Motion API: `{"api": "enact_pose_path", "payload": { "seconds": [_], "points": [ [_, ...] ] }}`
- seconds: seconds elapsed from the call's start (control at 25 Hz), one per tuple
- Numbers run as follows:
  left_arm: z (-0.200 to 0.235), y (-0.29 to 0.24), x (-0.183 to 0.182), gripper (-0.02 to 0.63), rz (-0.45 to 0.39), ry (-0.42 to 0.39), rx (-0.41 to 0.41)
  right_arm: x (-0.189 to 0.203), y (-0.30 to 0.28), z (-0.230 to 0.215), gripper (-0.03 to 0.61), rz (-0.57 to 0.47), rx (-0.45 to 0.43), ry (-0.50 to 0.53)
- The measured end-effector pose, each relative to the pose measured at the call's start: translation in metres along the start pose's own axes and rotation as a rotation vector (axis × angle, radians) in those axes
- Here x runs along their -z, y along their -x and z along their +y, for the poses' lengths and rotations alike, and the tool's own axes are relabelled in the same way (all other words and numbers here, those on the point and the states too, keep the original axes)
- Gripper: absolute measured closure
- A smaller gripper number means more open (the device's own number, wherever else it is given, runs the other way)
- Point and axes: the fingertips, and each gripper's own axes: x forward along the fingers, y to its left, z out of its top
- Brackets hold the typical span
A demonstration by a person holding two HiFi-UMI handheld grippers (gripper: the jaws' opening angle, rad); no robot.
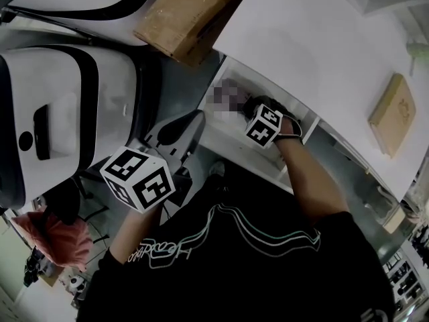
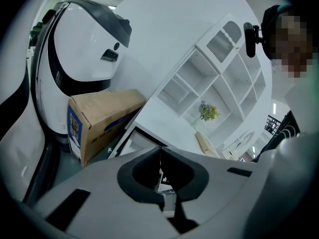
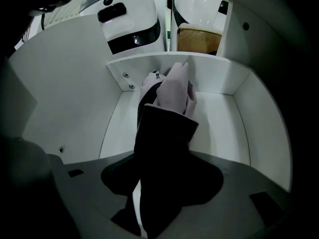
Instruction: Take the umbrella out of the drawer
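White drawer [image 3: 224,113] interior fills the right gripper view: the umbrella [image 3: 167,128], dark-sleeved, lies in it toward 12 o'clock, between the right gripper's [image 3: 164,158] wide-spread fingers; the left gripper's [image 2: 160,151] fingers are closed, empty.

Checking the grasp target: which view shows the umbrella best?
The right gripper view: the umbrella lies lengthwise in the open drawer, between the jaws of the right tool. The head view shows only a bit of it past that tool; the left gripper view shows none.
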Motion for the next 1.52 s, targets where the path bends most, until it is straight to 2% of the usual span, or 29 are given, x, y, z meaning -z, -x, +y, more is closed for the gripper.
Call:
{"api": "enact_pose_path", "payload": {
  "seconds": [0.44,0.96,1.28,1.52],
  "points": [
    [-0.01,0.013,0.009,0.594,-0.007,0.001,0.026,-0.002,0.01,0.006,0.364,0.0,0.021,-0.056],
    [-0.048,0.055,0.022,0.594,-0.053,-0.051,0.092,-0.005,0.087,0.026,0.364,-0.061,0.097,-0.13],
    [-0.078,0.102,0.021,0.594,-0.084,-0.125,0.106,-0.023,0.174,0.056,0.364,-0.21,0.19,-0.168],
    [-0.117,0.135,0.019,0.594,-0.128,-0.226,0.171,-0.034,0.248,0.081,0.365,-0.36,0.314,-0.215]
  ]
}}
